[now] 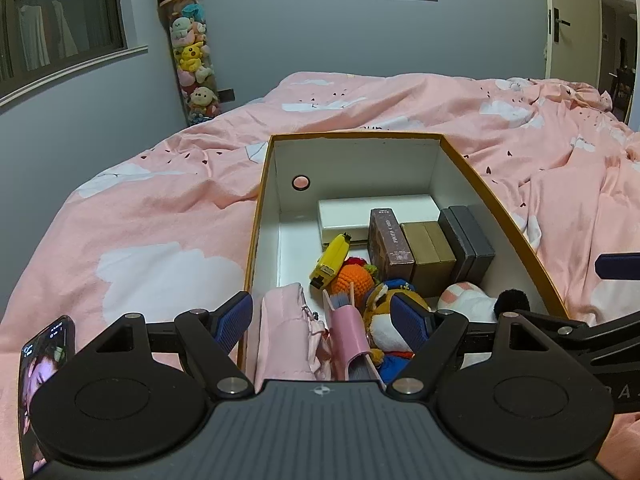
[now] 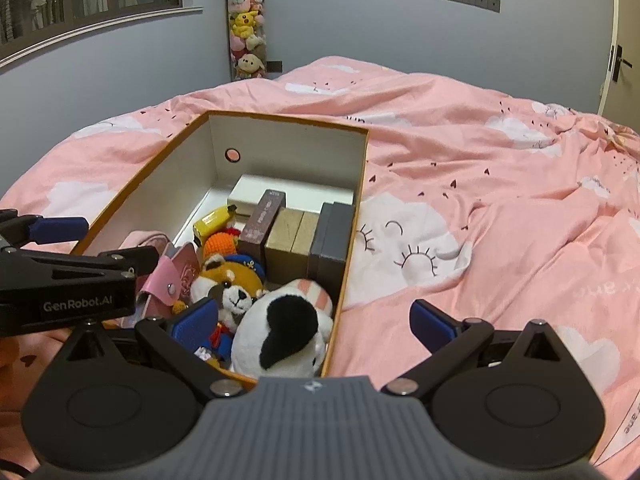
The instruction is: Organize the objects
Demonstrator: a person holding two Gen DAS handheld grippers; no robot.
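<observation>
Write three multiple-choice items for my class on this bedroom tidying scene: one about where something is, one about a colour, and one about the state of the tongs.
1. Where does the yellow banana toy lie?
A. Inside the open box
B. On the pink duvet
C. On the windowsill

2. What colour is the crocheted ball beside the banana toy?
A. Green
B. Orange
C. Purple

3. How do the left tongs stand?
A. Shut on a plush toy
B. Shut on nothing
C. Open, holding nothing

Answers:
1. A, since the banana toy sits within the white walls of the box, near the white flat case.
2. B, as the ball shows bright orange yarn in both views.
3. C, because the two blue pads are wide apart over the near end of the box, with nothing pinched between them.
</observation>
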